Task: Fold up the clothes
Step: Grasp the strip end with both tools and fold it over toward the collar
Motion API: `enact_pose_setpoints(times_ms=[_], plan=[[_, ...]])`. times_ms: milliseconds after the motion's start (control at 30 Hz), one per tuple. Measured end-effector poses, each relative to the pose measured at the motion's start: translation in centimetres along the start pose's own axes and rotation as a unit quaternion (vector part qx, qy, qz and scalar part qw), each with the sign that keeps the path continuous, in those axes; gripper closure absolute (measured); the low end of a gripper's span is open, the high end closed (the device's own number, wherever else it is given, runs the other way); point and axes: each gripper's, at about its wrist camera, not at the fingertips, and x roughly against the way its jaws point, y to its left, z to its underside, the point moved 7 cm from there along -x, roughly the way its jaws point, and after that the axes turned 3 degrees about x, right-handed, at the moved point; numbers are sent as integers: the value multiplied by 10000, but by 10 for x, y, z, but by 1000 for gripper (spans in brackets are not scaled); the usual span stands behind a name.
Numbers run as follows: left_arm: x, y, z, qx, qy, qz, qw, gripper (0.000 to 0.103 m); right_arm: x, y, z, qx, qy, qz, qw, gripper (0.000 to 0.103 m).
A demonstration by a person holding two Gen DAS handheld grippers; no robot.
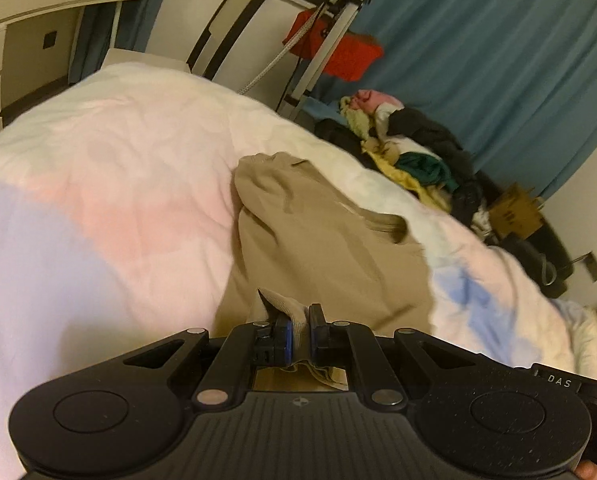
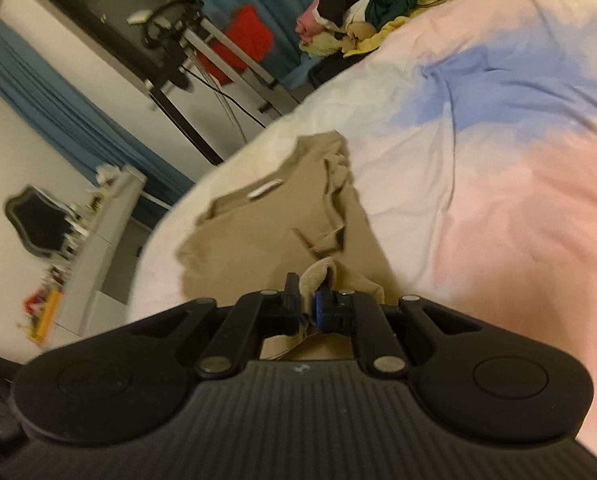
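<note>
A tan shirt (image 1: 318, 232) lies stretched over the pastel bedspread (image 1: 118, 200), its collar end toward the far edge. My left gripper (image 1: 300, 326) is shut on a fold of the tan shirt's near hem. In the right wrist view the same tan shirt (image 2: 266, 220) runs away from me, with a white neck label showing at its far end. My right gripper (image 2: 308, 306) is shut on another bunch of its near edge. Both hold the cloth lifted slightly off the bedspread (image 2: 498, 200).
A heap of mixed clothes (image 1: 410, 148) sits at the far right of the bed, also in the right wrist view (image 2: 378, 12). Beyond are a black metal frame (image 1: 318, 20) with red items, blue curtains (image 1: 498, 40), a white dresser (image 1: 26, 32) and a brown paper bag (image 1: 514, 208).
</note>
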Motion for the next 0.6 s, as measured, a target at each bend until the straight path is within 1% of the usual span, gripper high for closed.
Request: enact_pose_setpoints(times_ms=[133,200,267,300,333,400,433,500,567,600], plan=[[-40,11,5,-237,144,-142,9995,94,-39,-7,3,484,85,262,9984,93],[-56,16,11,-371,233,-217,9988,91,-54,-9,8,835,183,432,9954,93],[-64,18,15,-474,253,-247,9982,91,-66,-9,13,1209,298,588,9905,92],[-65,18,17,-532,237,-250,9980,91,-68,-10,15,1263,333,616,9895,92],[-64,16,18,-617,204,-250,9976,89,-68,-10,15,1231,343,608,9899,92],[-57,11,19,-767,142,-224,9967,74,-67,-11,13,1166,361,592,9908,92],[-51,9,20,-837,93,-218,9962,59,-65,-11,12,1119,364,581,9914,91],[-33,3,22,-976,-74,-256,9949,46,-54,-6,11,1155,318,574,9911,90],[-13,-4,26,-1113,-240,-266,9931,40,-38,0,10,1239,222,554,9905,85],[0,-10,29,-1178,-330,-256,9922,32,-28,4,9,1303,149,538,9899,81]])
